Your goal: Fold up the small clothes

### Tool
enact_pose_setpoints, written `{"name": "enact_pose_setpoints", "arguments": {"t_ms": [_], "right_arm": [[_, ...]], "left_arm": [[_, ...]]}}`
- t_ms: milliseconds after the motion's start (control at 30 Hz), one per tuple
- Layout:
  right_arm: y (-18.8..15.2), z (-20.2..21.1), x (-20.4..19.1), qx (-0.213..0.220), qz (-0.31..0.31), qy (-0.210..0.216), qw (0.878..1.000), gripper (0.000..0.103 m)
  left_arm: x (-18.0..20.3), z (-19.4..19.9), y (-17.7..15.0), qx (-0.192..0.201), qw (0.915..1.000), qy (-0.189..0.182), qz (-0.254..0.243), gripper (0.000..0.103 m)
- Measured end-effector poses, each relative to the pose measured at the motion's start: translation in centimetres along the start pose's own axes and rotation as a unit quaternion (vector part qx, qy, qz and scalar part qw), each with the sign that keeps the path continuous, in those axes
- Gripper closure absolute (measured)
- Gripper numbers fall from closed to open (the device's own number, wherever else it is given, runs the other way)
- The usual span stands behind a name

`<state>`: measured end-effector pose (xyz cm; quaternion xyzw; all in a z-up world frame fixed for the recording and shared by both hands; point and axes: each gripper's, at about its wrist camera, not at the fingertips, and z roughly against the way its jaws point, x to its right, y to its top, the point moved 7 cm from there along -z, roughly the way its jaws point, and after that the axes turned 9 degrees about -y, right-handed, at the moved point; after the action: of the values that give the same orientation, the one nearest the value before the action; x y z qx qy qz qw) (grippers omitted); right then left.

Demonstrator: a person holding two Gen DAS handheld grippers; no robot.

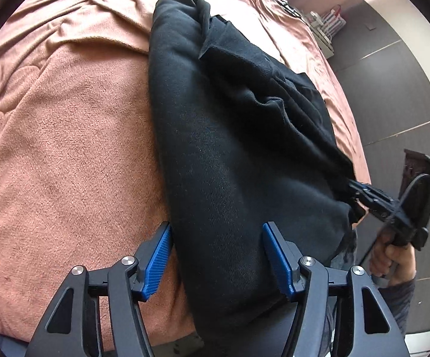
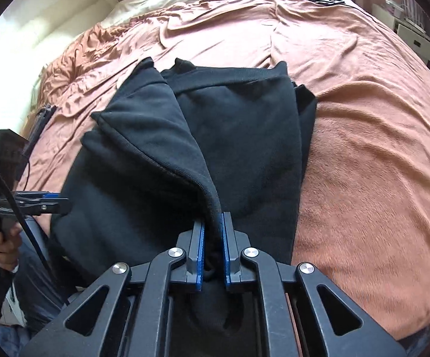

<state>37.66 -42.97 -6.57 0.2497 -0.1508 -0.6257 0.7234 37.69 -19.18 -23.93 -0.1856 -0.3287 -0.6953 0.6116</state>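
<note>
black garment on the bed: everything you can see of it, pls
The black garment is a thick, matte knit, like sweatshirt fabric, partly folded lengthwise on the pink-brown bedspread. A ribbed band runs along its far end; a stitched hem edge crosses the top layer. The right gripper is shut on its near edge, lifting a ridge of cloth. The left gripper straddles the other near edge, jaws open, not pressing it.

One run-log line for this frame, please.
right gripper: jaws shut on black garment edge | left gripper: jaws open, straddling garment's near end | surface: pink bedspread
</note>
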Motion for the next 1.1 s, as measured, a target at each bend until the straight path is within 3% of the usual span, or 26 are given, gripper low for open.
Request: {"name": "enact_pose_setpoints", "arguments": {"t_ms": [333,500,600,633,667,733,1100], "right_arm": [[-2.6,2.8,2.0,0.01,-0.024,0.003,1.0,0.097],[-4.0,1.5,2.8,-0.01,-0.027,-0.002,1.0,0.096],[-3.9,1.6,2.5,-0.021,-0.018,-0.017,0.999,0.089],[-3.7,1.9,2.3,-0.019,-0.014,-0.021,1.0,0.083],[-3.2,2.4,2.1,-0.012,-0.006,-0.028,1.0,0.068],[-2.4,3.3,1.5,0.005,0.01,-0.041,0.999,0.048],[0.2,2.8,-4.9,0.018,0.121,-0.058,0.991,0.047]], "left_arm": [[1.3,-0.3,-0.4,-0.009,0.9995,0.015,-0.026,0.043],[1.4,-1.3,-0.4,-0.021,0.9988,0.026,-0.034,0.043],[1.5,-1.5,0.1,-0.024,0.9989,0.024,-0.033,0.043],[1.5,-1.3,0.3,-0.021,0.999,0.022,-0.033,0.043],[1.4,-0.8,0.5,-0.016,0.9991,0.021,-0.034,0.043],[1.4,0.1,1.1,-0.002,0.9993,0.017,-0.034,0.043],[-0.3,1.8,3.7,0.024,0.9995,-0.003,-0.022,0.043]]}}
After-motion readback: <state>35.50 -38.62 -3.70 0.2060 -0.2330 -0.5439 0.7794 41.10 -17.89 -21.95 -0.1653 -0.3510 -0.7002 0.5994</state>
